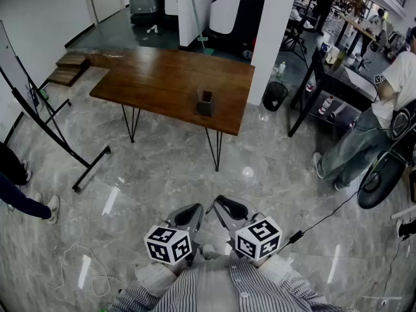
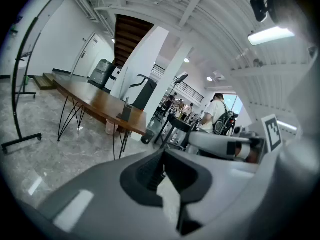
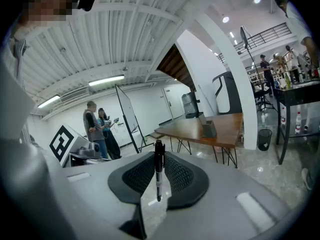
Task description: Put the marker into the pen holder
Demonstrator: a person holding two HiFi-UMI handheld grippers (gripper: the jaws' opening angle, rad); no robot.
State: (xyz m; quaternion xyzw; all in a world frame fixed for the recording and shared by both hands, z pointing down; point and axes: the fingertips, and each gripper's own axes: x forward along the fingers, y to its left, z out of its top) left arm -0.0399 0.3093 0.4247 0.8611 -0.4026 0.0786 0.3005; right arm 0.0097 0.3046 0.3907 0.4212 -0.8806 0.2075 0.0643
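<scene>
A dark square pen holder (image 1: 205, 103) stands on the brown wooden table (image 1: 162, 77), well ahead of me across the floor. Both grippers are held close to my body, side by side. My right gripper (image 3: 159, 176) is shut on a black marker (image 3: 159, 166), which stands upright between its ribbed pads (image 3: 177, 176). That same view shows the pen holder (image 3: 208, 129) far off on the table (image 3: 227, 126). My left gripper (image 2: 161, 154) has its jaws together with nothing in them. In the head view the left gripper (image 1: 193, 212) and the right gripper (image 1: 220, 207) point at the table.
A whiteboard stand (image 1: 39, 119) is at the left, with a person's legs (image 1: 19, 197) beside it. At the right a person (image 1: 364, 132) sits by a black desk (image 1: 335, 77). A bin (image 1: 275, 95) stands by the white pillar. A cable (image 1: 325, 216) lies across the marble floor.
</scene>
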